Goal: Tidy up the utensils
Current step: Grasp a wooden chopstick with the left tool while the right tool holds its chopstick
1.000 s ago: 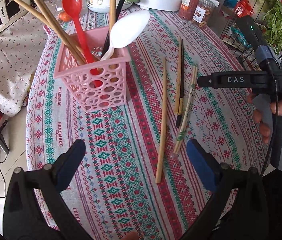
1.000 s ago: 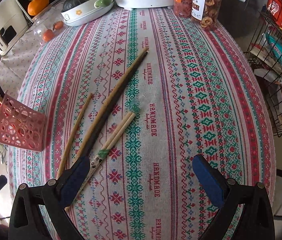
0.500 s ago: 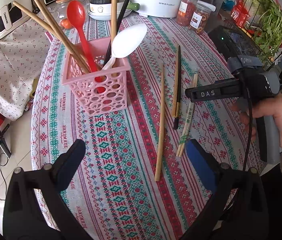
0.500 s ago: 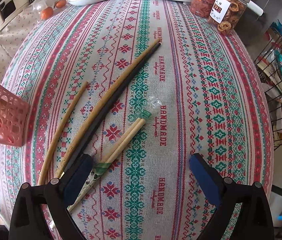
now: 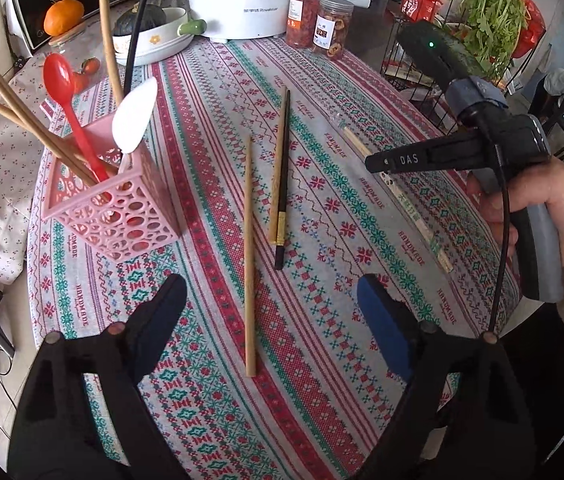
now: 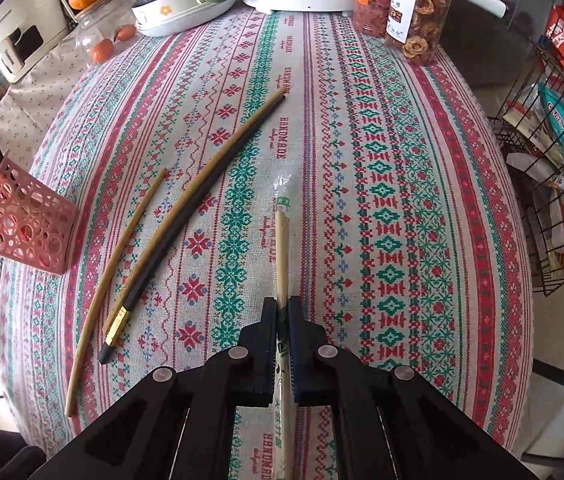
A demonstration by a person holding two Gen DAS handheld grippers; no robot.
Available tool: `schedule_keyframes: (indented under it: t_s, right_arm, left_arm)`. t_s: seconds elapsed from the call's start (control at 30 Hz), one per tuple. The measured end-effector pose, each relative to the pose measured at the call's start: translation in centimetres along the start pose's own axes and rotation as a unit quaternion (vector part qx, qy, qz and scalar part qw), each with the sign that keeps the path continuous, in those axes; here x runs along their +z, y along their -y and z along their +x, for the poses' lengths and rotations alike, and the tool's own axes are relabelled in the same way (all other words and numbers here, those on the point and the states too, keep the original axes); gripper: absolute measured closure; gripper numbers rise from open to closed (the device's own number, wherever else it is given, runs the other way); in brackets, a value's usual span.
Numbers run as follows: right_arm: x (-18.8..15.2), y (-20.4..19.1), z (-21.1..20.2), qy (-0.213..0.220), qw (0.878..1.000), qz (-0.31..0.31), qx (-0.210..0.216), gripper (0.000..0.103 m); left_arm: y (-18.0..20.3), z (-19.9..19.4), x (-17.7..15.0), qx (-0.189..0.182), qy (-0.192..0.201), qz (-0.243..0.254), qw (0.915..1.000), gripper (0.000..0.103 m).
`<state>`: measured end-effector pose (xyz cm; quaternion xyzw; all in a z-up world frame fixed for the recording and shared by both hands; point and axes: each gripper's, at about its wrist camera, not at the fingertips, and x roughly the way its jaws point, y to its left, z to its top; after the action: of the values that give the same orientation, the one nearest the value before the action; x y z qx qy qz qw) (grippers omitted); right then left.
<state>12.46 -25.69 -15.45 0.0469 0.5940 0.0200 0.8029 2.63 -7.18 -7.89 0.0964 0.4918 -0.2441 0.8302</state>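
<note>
The right gripper (image 6: 282, 320) has its fingers clenched on the wrapped pair of pale disposable chopsticks (image 6: 282, 256), low over the patterned-cloth surface (image 6: 381, 140). Lift level, then tip them into the pink perforated plastic basket (image 6: 30, 228). The left gripper (image 5: 270, 312) hangs released above 1 loose bamboo chopstick (image 5: 249, 248).

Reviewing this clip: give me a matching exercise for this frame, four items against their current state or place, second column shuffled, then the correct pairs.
Items
1. wrapped chopsticks
2. red spoon
3. black chopstick
4. left gripper

States
A. lying on the tablecloth beside a brown chopstick
B. open, holding nothing
C. clamped in the shut right gripper
D. standing in the pink basket

Pairs: 1-C, 2-D, 3-A, 4-B
</note>
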Motion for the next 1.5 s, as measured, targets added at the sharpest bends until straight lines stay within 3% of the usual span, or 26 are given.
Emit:
schedule_keyframes:
  t_s: [0.13, 0.3, 0.5, 0.57, 0.63, 0.8, 0.97, 1.1, 1.17, 1.5]
  right_arm:
    - [-0.3, 2.9, -2.6, 0.023, 0.999, 0.034, 0.019, 0.098]
    - [1.1, 5.9, -3.6, 0.033, 0.997, 0.063, 0.038, 0.098]
    - [2.7, 8.1, -3.3, 0.038, 0.994, 0.085, 0.059, 0.098]
    - [3.2, 8.1, -2.6, 0.034, 0.993, 0.089, 0.066, 0.098]
    - [3.3, 8.3, -2.2, 0.028, 0.993, 0.091, 0.073, 0.098]
    - [3.9, 8.9, -2.0, 0.029, 0.991, 0.098, 0.092, 0.098]
    - [4.2, 9.3, -1.8, 0.028, 0.989, 0.103, 0.104, 0.098]
    - [4.3, 9.4, -1.7, 0.025, 0.988, 0.105, 0.108, 0.098]
    - [4.3, 9.4, -1.6, 0.023, 0.988, 0.105, 0.109, 0.098]
    - [4.2, 9.2, -1.7, 0.026, 0.989, 0.101, 0.104, 0.098]
  left_arm:
    - [2.3, 2.2, 1.7, 0.002, -0.023, 0.014, 0.9996, 0.049]
    - [5.1, 5.5, 5.2, 0.000, -0.033, 0.011, 0.9994, 0.060]
    - [4.7, 9.5, 11.9, 0.043, -0.028, -0.042, 0.9978, 0.071]
    - [3.9, 10.8, 13.8, 0.044, -0.028, -0.066, 0.9964, 0.078]
    - [3.1, 11.9, 15.0, 0.044, -0.032, -0.086, 0.9948, 0.092]
    - [2.2, 13.9, 16.6, 0.055, -0.041, -0.111, 0.9914, 0.095]
    - [2.4, 15.7, 16.7, 0.063, -0.068, -0.093, 0.9913, 0.096]
    - [2.5, 16.1, 17.2, 0.075, -0.065, -0.075, 0.9921, 0.096]
    - [2.5, 16.8, 17.3, 0.084, -0.086, -0.065, 0.9906, 0.095]
    - [1.7, 16.8, 18.2, 0.078, -0.075, -0.063, 0.9921, 0.094]
